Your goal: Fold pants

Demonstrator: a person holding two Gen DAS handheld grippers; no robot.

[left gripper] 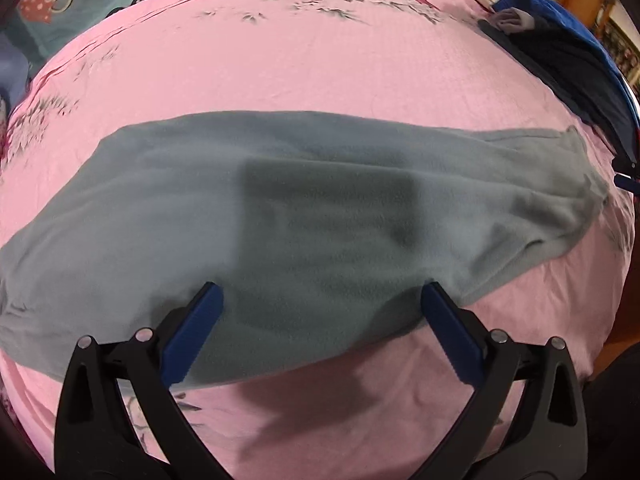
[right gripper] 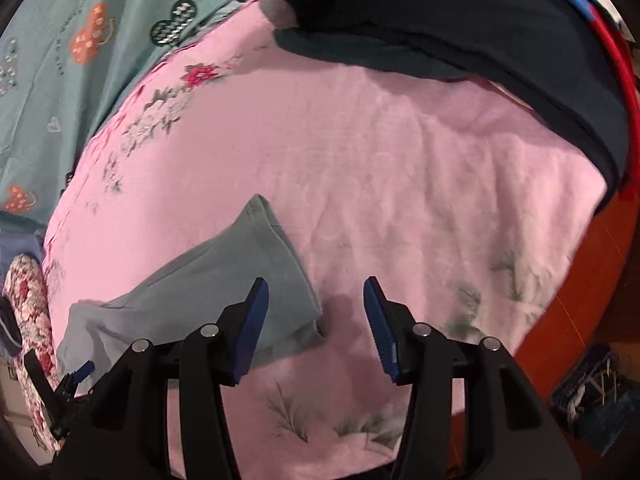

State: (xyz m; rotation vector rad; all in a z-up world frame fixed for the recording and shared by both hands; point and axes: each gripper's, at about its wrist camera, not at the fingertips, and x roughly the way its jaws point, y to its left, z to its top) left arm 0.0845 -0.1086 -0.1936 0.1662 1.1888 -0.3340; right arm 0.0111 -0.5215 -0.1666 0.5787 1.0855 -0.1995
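1. Pants (left gripper: 304, 216), grey-green and fleecy, lie stretched flat across the pink bedspread (left gripper: 320, 68) in the left wrist view, running from the left edge of the bed toward the right, where the cloth narrows to a hemmed end. The left gripper (left gripper: 320, 292) hovers over their near edge with its jaws spread wide, grasping nothing.

2. In the right wrist view only the hemmed end of the pants (right gripper: 224, 280) shows, lying near the front edge of the bed. The right gripper (right gripper: 316, 292) is released, empty, one finger over the cloth and the other over bare bedspread (right gripper: 400, 160). A dark garment (right gripper: 460, 32) lies along the far edge, well apart.

3. The fabric looks soft, light and limp, likely to sag and drag on the bedspread. A pinch at the hemmed end, with another at the opposite end, seems the best hold.
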